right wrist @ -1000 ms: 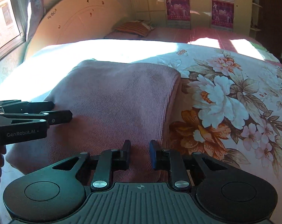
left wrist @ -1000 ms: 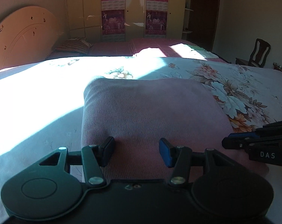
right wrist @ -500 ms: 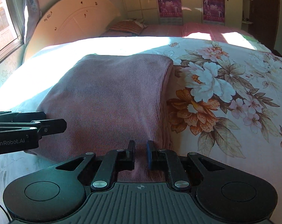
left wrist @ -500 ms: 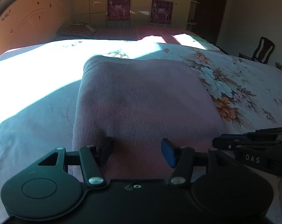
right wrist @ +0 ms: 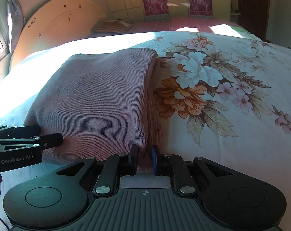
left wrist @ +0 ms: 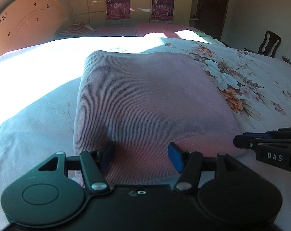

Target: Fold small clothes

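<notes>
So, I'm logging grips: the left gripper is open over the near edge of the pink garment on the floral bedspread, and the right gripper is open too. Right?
Not quite. In the right wrist view the right gripper has its jaws nearly together, pinching the near right edge of the pink garment. The left gripper is indeed open over the near edge, on the floral bedspread.

Your left gripper [left wrist: 140, 156] is matte black with blue finger pads [left wrist: 175, 158], silver screws and two round discs. Your right gripper [right wrist: 144, 158] has a ribbed grey top; white "GenRobot.AI" lettering shows at that frame's lower left.
</notes>
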`<state>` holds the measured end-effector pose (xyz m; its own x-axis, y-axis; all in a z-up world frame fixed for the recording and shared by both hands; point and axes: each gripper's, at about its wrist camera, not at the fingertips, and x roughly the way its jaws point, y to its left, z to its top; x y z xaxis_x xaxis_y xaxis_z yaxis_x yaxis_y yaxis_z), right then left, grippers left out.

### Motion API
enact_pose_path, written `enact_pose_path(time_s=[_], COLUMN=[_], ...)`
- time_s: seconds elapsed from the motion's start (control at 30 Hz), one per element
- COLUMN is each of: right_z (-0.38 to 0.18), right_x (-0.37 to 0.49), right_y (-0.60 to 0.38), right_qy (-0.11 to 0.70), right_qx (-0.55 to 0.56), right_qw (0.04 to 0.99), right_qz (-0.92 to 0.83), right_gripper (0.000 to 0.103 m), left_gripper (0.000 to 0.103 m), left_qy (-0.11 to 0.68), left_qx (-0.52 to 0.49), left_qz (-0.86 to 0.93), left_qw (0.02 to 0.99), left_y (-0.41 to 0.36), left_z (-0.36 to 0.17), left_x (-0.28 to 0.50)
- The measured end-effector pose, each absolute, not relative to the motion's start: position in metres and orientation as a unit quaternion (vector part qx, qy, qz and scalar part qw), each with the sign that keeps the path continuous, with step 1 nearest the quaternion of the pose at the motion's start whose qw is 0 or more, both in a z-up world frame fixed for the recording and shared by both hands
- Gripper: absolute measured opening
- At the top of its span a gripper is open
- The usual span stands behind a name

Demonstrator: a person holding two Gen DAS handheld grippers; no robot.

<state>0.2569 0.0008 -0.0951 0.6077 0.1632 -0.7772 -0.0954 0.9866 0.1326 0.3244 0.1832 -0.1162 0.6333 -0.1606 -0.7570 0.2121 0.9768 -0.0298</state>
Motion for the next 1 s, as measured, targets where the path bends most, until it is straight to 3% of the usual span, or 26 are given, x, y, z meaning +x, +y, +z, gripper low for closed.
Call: enact_pose_path(time_s=[0.3, 0.33, 0.37, 0.43, 0.6, 0.8, 1.0], right_z=[-0.094, -0.091, -0.088, -0.08, -0.068, -0.067, -0.064], right_x=[0.254, 0.251, 0.247, 0.238, 0.221, 0.21, 0.2], right_y=[0.009, 0.007, 0.006, 0.007, 0.009, 0.005, -0.001], right_qy=[0.441, 0.438, 0.435, 0.424, 0.424, 0.452, 0.471], right_qx=[0.048, 0.062, 0.075, 0.09, 0.079, 0.093, 0.137], right_qw=[0.895, 0.896, 0.896, 0.9, 0.901, 0.885, 0.867], right_qz=[0.042, 0.042, 0.042, 0.038, 0.043, 0.06, 0.09], right_gripper=[0.013, 0.02, 0.04, 0.066, 0.066, 0.067, 0.076], left_gripper=[0.072, 0.077, 0.08, 0.088, 0.102, 0.102, 0.103], left_qy=[0.413, 0.416, 0.419, 0.427, 0.438, 0.467, 0.484], left_qx=[0.034, 0.025, 0.016, 0.004, 0.01, 0.006, 0.003], left_qz=[-0.117, -0.119, -0.12, -0.121, -0.121, -0.088, -0.084], left_qw=[0.902, 0.901, 0.9, 0.896, 0.891, 0.88, 0.871], left_y=[0.187, 0.188, 0.189, 0.191, 0.189, 0.191, 0.195], left_z=[-0.117, -0.115, -0.113, -0.11, -0.103, -0.099, -0.089], left_x=[0.315, 0.316, 0.316, 0.316, 0.308, 0.3, 0.282])
